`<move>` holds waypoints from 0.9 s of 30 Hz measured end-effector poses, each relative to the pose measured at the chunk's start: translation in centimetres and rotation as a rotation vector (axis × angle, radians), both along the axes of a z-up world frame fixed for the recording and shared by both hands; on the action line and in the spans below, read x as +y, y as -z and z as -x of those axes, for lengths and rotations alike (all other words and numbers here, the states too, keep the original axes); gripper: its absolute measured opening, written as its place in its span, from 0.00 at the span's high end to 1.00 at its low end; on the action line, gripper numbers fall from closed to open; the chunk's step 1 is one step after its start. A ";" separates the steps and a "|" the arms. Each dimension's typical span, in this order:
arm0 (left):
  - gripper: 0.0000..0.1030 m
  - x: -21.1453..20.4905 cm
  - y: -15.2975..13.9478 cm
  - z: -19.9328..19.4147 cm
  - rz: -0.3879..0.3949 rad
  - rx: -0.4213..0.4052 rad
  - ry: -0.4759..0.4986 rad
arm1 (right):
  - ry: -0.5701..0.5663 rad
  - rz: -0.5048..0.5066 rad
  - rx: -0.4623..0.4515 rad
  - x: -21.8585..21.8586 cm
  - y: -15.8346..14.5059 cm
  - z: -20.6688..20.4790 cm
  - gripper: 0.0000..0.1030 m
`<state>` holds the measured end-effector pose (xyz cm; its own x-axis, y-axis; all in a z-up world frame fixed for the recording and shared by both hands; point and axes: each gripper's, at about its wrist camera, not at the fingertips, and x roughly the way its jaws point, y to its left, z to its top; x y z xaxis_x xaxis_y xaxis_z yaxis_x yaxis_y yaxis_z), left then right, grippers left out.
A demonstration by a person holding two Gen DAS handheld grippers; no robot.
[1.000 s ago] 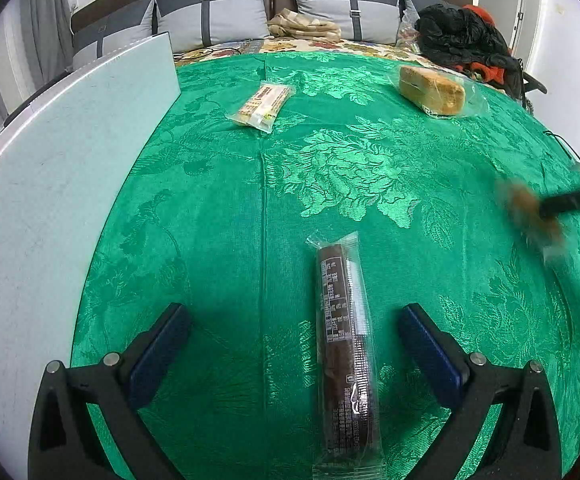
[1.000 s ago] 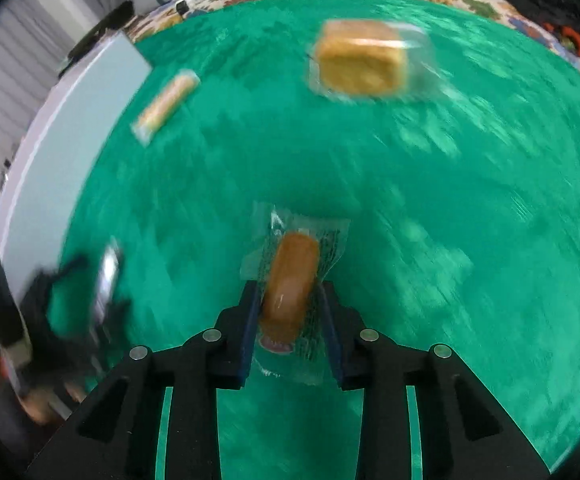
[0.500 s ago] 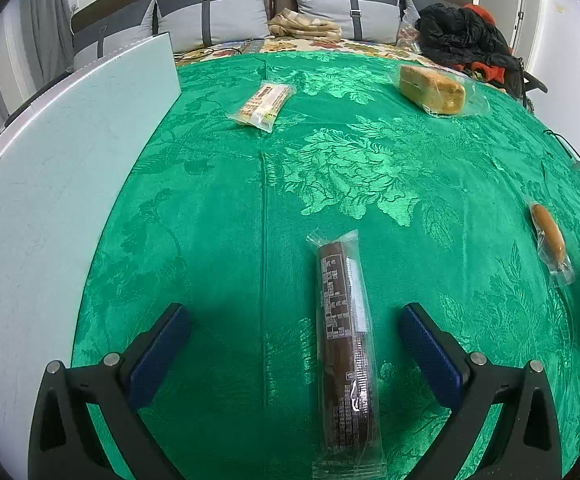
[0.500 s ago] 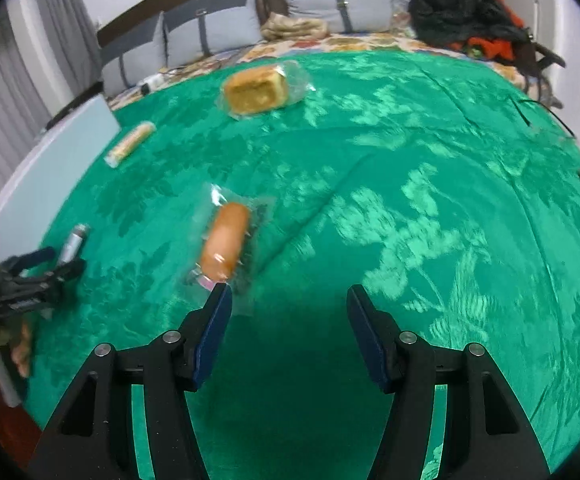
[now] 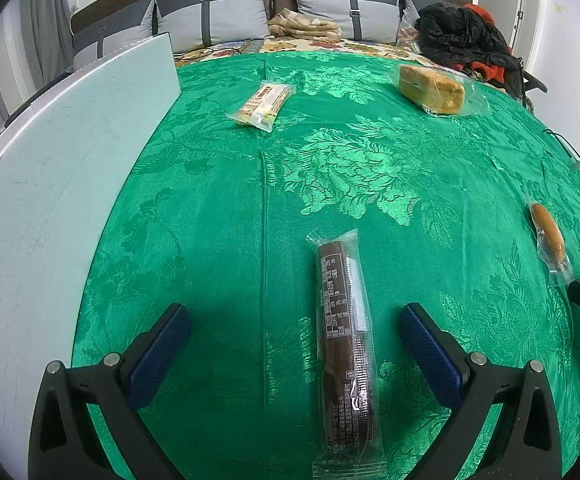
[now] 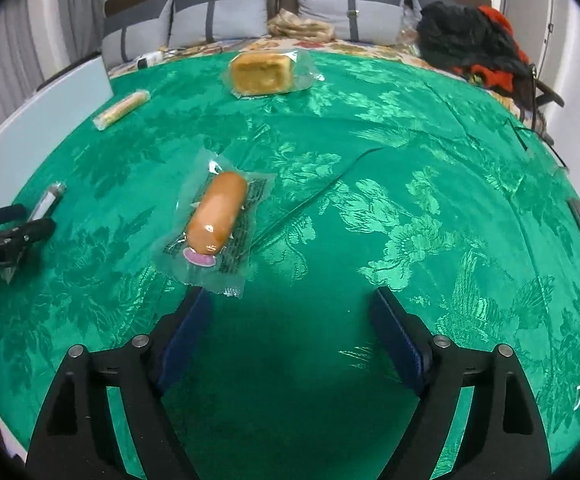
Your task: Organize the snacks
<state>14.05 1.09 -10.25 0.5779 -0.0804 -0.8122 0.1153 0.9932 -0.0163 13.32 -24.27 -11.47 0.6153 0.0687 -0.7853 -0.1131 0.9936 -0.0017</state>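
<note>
Sausage (image 6: 217, 212) now lies let go on the green desk (image 6: 369, 220) at eleven o'clock from the right gripper (image 6: 290, 334), whose jaws are now wide apart and empty, so that snack looks placed.

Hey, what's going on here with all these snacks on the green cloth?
A person is sorting wrapped snacks with two handheld grippers. The right gripper is open, the wrapped sausage lying just ahead of it. The left gripper is open around the dark chocolate bar. A cake and biscuit pack lie farther off.
</note>
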 end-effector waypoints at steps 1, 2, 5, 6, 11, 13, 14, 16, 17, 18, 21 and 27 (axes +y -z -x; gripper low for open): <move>0.00 0.0 0.0 0.0 0.000 0.000 0.000 | 0.001 0.000 0.000 0.0 0.0 0.0 0.16; 0.00 0.0 0.0 0.0 0.000 0.000 0.000 | 0.001 0.000 0.000 -0.1 0.0 0.0 0.16; 0.00 0.0 0.0 0.0 0.000 0.000 0.000 | 0.001 -0.001 0.000 0.0 0.0 0.0 0.16; 0.00 0.0 0.0 0.0 0.001 0.000 0.000 | 0.001 -0.001 0.000 0.0 0.0 0.0 0.16; 0.00 0.0 0.0 0.0 0.000 0.000 0.000 | 0.001 -0.001 0.000 0.0 0.0 0.0 0.16; 0.00 0.0 0.0 0.1 -0.001 0.000 0.000 | 0.001 -0.001 0.000 0.0 0.0 0.0 0.16; 0.00 0.0 0.0 0.0 -0.001 0.000 0.000 | 0.001 -0.002 0.000 0.0 0.0 0.0 0.16; 0.00 0.0 0.0 0.2 0.000 0.001 -0.001 | 0.001 -0.001 0.000 0.0 0.0 0.0 0.16; 0.00 0.0 0.0 0.3 0.001 0.002 -0.003 | 0.001 -0.001 0.000 0.0 0.0 0.0 0.16; 0.00 0.0 0.0 0.5 0.001 0.004 -0.003 | 0.001 -0.001 0.000 0.0 0.0 0.0 0.16; 0.01 0.0 -0.1 1.2 0.005 0.022 0.002 | 0.001 -0.001 0.000 -0.1 0.0 0.1 0.16; 0.55 0.0 -1.3 2.3 0.010 0.041 -0.011 | 0.001 -0.002 0.000 0.0 0.0 0.1 0.16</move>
<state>11.73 1.06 -8.91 0.5448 -0.0828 -0.8345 0.1038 0.9941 -0.0309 13.25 -24.26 -11.51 0.6153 0.0691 -0.7852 -0.1118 0.9937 -0.0002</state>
